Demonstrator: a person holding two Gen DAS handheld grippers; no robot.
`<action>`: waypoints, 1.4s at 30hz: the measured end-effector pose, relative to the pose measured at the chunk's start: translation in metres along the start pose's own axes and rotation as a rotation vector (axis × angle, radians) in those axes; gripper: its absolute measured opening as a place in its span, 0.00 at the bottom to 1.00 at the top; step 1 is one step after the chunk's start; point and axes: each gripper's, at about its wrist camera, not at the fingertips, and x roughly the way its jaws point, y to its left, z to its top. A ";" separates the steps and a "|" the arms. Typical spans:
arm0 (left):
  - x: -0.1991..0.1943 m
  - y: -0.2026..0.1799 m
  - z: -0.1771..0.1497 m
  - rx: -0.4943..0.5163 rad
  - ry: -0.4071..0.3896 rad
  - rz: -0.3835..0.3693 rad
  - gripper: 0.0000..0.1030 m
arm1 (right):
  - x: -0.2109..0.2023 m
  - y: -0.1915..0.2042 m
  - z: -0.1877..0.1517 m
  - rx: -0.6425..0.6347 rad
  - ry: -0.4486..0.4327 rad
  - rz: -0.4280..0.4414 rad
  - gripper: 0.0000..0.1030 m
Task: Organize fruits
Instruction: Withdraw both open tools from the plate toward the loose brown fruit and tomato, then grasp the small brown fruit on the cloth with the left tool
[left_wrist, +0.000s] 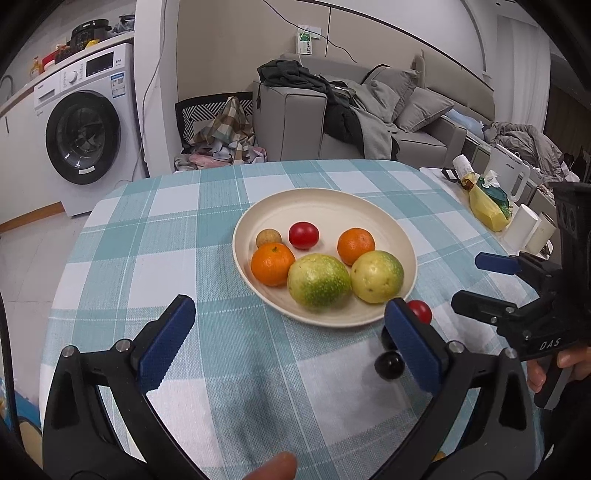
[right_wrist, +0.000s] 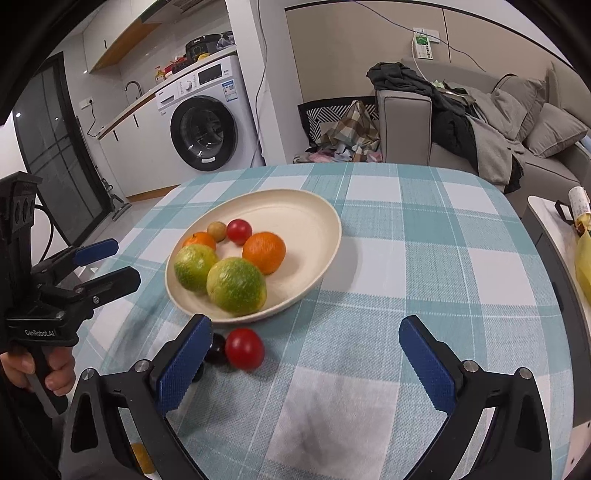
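Cream plate (right_wrist: 314, 206) on checked tablecloth (right_wrist: 424, 258) holds six fruits. Red tomato (right_wrist: 244, 348) and dark fruit (right_wrist: 216, 349) lie on cloth just near of its rim. Left gripper (left_wrist: 291, 343) and right gripper (right_wrist: 304, 360) spread wide, grasping nothing.

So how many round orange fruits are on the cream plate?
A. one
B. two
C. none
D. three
B: two round orange fruits sit on the cream round plate, beside two green-yellow fruits, one red tomato and one small brown fruit.
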 end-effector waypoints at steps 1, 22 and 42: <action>-0.003 0.000 -0.002 -0.004 0.001 -0.001 0.99 | -0.001 0.001 -0.002 -0.001 0.003 0.001 1.00; -0.027 -0.018 -0.053 -0.036 0.064 -0.044 0.99 | -0.022 0.016 -0.039 0.018 0.070 0.040 1.00; -0.029 -0.040 -0.097 -0.013 0.158 -0.101 0.99 | -0.024 0.033 -0.064 -0.018 0.096 0.061 1.00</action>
